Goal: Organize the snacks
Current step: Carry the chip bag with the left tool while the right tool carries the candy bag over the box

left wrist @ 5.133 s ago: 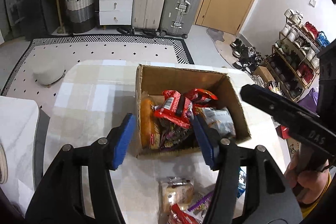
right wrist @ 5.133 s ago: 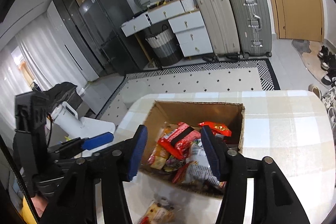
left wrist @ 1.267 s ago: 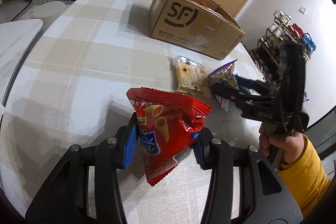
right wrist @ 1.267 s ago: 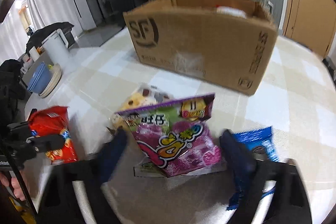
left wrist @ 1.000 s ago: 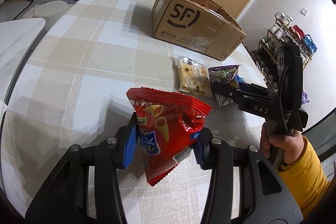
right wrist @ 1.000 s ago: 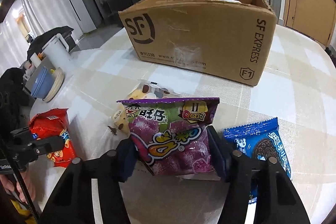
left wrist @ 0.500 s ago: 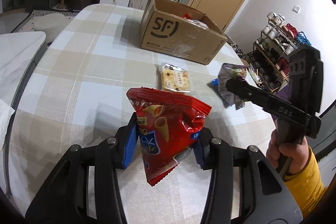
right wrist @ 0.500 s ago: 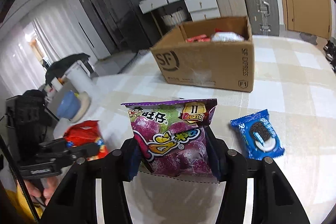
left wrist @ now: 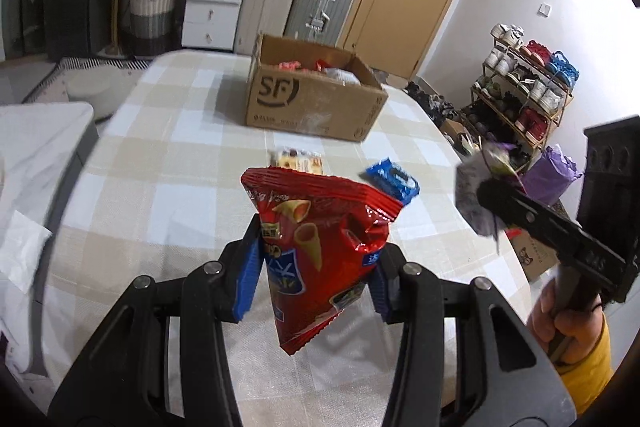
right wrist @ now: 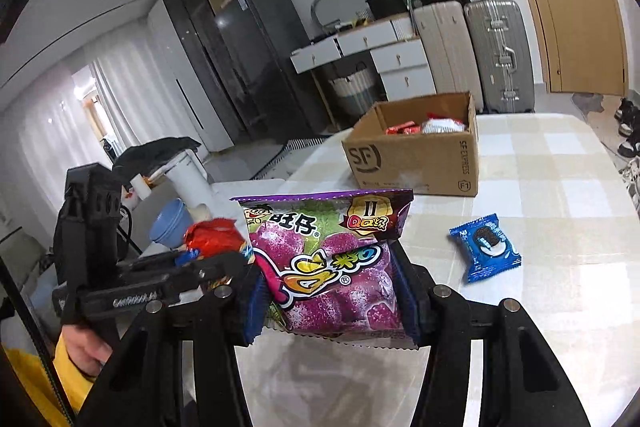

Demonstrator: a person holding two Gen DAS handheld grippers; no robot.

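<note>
You are holding two snack bags in the air above the table (left wrist: 152, 163). Your left gripper (left wrist: 316, 279) is clenched on the red chip bag (left wrist: 316, 247), pinching it low down so the crimped top stands free, and your right gripper (right wrist: 332, 303) is clamped on the purple gummy bag (right wrist: 332, 267) across its lower half. The cardboard box (right wrist: 416, 159) is sitting open further back on the table with a few packets already showing inside — that looks like the place for both.

Carry each bag clear over the near wall of the box before you let go, one hand at a time, so the two grippers are not crowding the opening. Both bags are thin, glossy foil, puffed with air and slippery; I would keep the squeeze steady but gentle, since a harder one could crush the chips.

Two packets are lying on the checked tablecloth short of the box: a blue cookie packet (right wrist: 486, 247) — flat, shiny, crimped at both ends — and a pale biscuit packet (left wrist: 296, 161) peeking above the chip bag.
</note>
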